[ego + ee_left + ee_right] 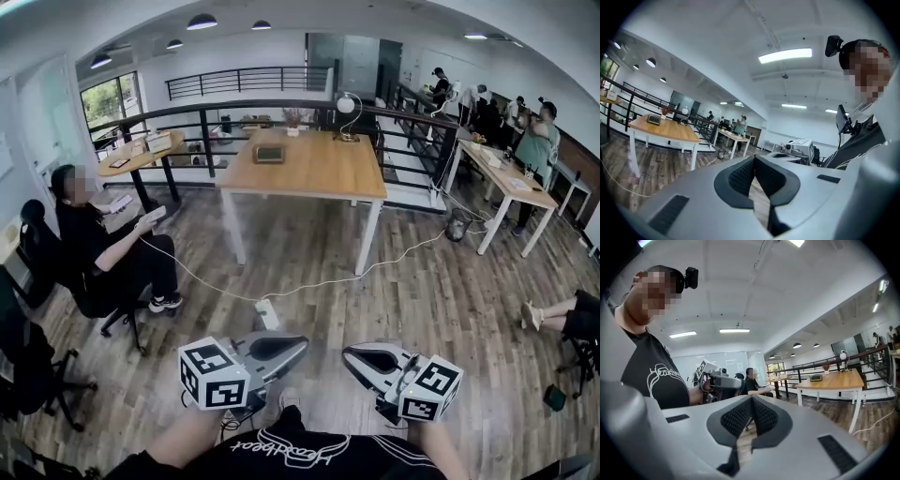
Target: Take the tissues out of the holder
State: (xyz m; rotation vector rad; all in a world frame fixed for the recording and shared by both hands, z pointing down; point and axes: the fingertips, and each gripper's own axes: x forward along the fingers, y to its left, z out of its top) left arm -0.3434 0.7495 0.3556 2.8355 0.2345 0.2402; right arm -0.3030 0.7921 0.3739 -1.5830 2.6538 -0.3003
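Note:
A dark, flat box-like holder [269, 153] lies on the wooden table [309, 173] far ahead of me; tissues cannot be made out in it. The left gripper view shows that holder [655, 120] small at the left, and the right gripper view shows the holder [816, 378] at the right. Low and close to my body, my left gripper [305, 343] and right gripper [345, 354] point at each other, tips a little apart. The left gripper [754, 159] is shut with nothing between its pads. The right gripper [751, 399] is shut and empty too.
A globe lamp [348, 108] stands at the table's far edge. A white cable and power strip [267, 312] lie on the wood floor between me and the table. A seated person [103, 248] is at the left; other desks [506, 178] and people stand at the right, behind a black railing [412, 141].

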